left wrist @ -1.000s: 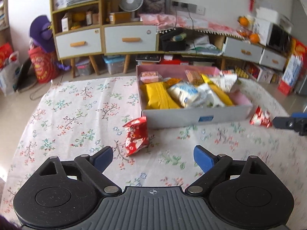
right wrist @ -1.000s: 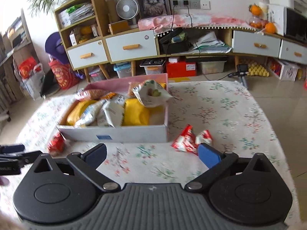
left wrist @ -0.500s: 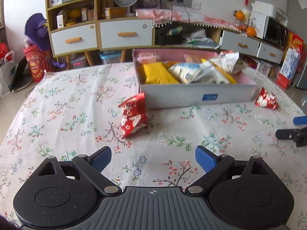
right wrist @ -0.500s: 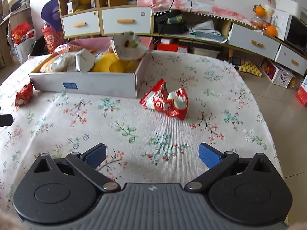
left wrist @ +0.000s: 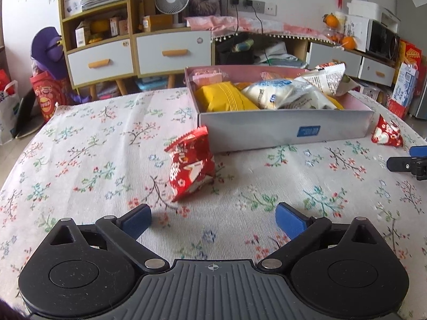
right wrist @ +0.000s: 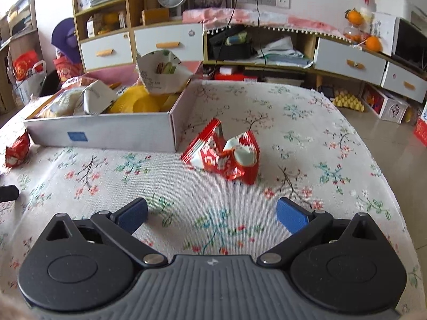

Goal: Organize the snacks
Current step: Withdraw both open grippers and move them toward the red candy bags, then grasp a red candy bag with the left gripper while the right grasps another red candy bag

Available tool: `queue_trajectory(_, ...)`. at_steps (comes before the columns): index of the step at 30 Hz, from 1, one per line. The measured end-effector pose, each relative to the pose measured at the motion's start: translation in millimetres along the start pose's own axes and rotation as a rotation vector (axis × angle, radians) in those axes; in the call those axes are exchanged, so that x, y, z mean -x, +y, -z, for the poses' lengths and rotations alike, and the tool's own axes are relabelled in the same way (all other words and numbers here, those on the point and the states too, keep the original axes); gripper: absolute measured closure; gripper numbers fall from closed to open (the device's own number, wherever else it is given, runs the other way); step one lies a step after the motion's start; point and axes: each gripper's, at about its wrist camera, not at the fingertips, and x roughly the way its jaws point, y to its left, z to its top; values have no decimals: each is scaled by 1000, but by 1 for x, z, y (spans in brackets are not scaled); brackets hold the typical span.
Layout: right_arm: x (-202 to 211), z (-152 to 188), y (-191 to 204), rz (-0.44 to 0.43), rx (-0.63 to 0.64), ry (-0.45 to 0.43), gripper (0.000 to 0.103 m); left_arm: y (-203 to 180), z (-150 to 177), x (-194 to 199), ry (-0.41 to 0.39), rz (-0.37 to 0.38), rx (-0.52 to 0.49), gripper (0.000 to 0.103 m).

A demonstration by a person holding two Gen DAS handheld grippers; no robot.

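A grey cardboard box [left wrist: 283, 129] full of snack bags stands on the flowered tablecloth; it also shows in the right wrist view [right wrist: 106, 133]. A red snack bag [left wrist: 190, 165] lies by the box's left front corner, just ahead of my open, empty left gripper [left wrist: 213, 220]. A second red snack bag [right wrist: 224, 156] lies by the box's right front corner, ahead of my open, empty right gripper [right wrist: 212, 213]. In the left wrist view that bag [left wrist: 387, 134] is at the far right, and the right gripper's fingers [left wrist: 408, 161] show at the edge.
The tablecloth [left wrist: 93, 160] covers a rounded table; its right edge [right wrist: 384, 176] drops to the floor. Behind stand shelves and drawers [left wrist: 133, 56], a fan [left wrist: 168, 0] and a low sideboard [right wrist: 347, 61] with oranges.
Both grippers have come lower and closer to the table, each nearing its red snack bag. Both stay open. The bags and box have not moved.
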Motion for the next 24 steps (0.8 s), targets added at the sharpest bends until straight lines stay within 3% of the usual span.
queue_trajectory(19,-21,-23,-5,13,-19,-6,0,5,-22,-26,-21,-86,108,5)
queue_trajectory(24,-20,-24,-5,23,-18,-19,11,4,-25,-27,-32,-101,134,14)
